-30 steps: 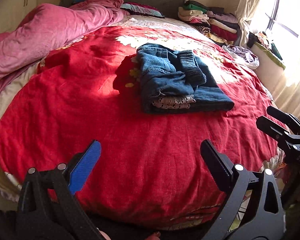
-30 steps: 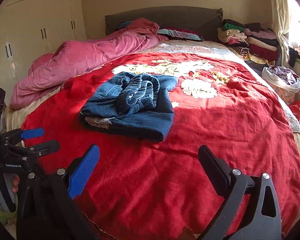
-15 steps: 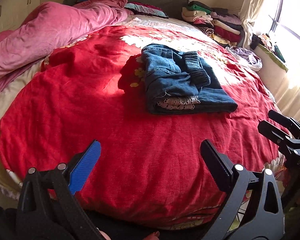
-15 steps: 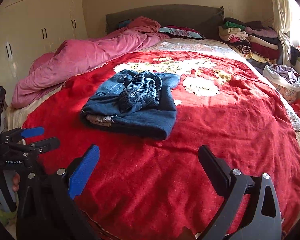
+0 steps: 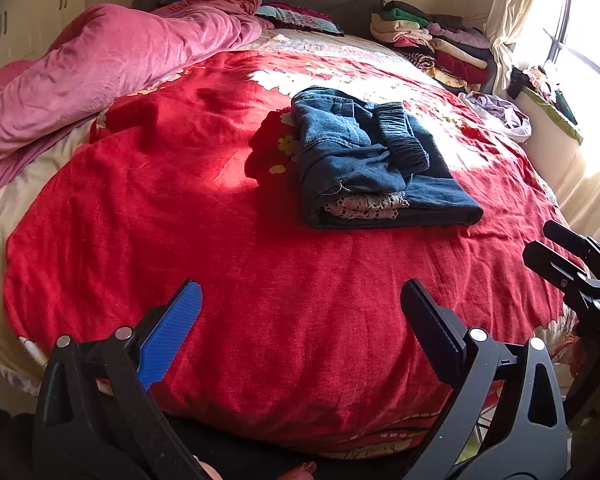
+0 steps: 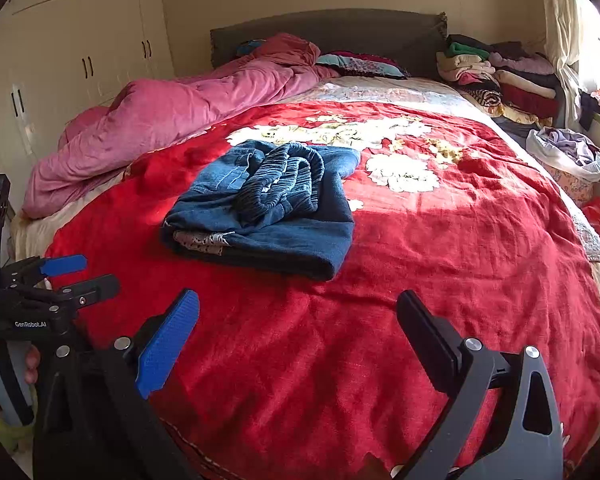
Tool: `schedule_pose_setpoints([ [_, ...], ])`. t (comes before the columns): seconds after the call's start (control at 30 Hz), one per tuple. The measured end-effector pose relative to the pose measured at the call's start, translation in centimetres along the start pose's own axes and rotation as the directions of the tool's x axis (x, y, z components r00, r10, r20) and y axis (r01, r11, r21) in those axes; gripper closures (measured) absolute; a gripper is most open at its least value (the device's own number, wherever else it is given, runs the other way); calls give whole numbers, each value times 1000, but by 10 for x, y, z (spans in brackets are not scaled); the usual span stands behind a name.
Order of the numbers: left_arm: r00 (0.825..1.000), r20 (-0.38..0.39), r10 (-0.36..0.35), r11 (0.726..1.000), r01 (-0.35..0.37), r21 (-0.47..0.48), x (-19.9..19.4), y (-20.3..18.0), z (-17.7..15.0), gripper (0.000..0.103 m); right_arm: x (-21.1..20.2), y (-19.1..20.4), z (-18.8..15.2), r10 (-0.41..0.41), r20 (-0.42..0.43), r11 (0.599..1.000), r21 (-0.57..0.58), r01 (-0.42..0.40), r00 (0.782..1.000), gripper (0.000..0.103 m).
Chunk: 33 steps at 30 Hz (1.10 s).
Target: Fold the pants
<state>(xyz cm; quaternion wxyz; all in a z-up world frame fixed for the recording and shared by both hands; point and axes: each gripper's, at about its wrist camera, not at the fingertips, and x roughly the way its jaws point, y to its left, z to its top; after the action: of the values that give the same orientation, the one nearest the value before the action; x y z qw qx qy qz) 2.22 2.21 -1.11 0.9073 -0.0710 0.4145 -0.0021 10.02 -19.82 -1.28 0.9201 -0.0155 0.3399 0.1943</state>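
The blue denim pants [image 5: 370,160] lie folded in a compact stack on the red bedspread [image 5: 180,208], with a ribbed waistband on top and a lace trim at the near edge. They also show in the right wrist view [image 6: 268,204]. My left gripper [image 5: 300,312] is open and empty, held back over the bed's near edge, well short of the pants. My right gripper [image 6: 298,320] is open and empty, also near the bed's edge. Each gripper appears in the other's view: the right one [image 5: 556,248] at the right side, the left one [image 6: 80,270] at the left side.
A rumpled pink duvet [image 5: 100,64] lies along the left side of the bed. A pile of folded clothes [image 5: 432,48] stands at the head on the right. A bag of laundry [image 6: 568,152] sits beside the bed. Wardrobe doors [image 6: 80,60] line the left wall.
Both grippers have drifted slightly, so the pants shift a little in each view. The pants lie as before. Both grippers stay open and empty.
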Motion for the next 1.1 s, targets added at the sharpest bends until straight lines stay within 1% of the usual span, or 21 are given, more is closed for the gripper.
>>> schedule_pose_setpoints([
  [1.1,1000,-1,1,1000,-1,-15,-2,5,0,10,4,6,3,5,-14,1000,-3,-5,1000,5],
])
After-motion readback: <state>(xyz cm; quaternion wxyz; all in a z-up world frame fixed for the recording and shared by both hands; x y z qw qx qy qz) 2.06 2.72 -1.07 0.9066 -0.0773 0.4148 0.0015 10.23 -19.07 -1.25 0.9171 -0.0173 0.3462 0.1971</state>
